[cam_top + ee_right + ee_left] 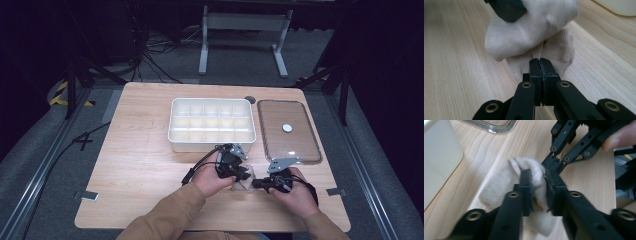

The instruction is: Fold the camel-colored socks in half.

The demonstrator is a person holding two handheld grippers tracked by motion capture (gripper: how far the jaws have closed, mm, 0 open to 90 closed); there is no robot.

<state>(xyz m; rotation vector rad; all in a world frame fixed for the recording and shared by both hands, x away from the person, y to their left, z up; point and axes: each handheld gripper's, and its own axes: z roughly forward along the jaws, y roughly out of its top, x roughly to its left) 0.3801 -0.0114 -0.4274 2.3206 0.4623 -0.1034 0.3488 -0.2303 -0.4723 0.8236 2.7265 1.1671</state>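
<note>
- A pale wooden worktop (140, 165) carries everything; a person sits at its near edge with both forearms reaching in, so the work happens close to the body.
- A white plastic tray divided into many small compartments (212, 145) sits at the middle of the worktop, open at the top; it looks empty, likely ready to receive folded items.
- A clear rectangular plastic lid with a small white round knob (288, 131) lies flat just to the right of the tray, set aside so the tray stays open.
- A small cream knitted sock (499, 187) lies on the worktop just in front of the tray, between the two hands. It is bunched and partly doubled over, which suggests it is being folded or rolled.
- The right gripper (540, 61) is closed tight on one end of the sock, apparently pinning it for the other hand.
- The left gripper (537, 176) has its jaws part-way open, fabric sitting between them; they seem to be loosening rather than pinching.
- Hard to make out: from above, the hands cover most of the sock, and which end is toe or cuff cannot be told. The room beyond is dark.
</note>
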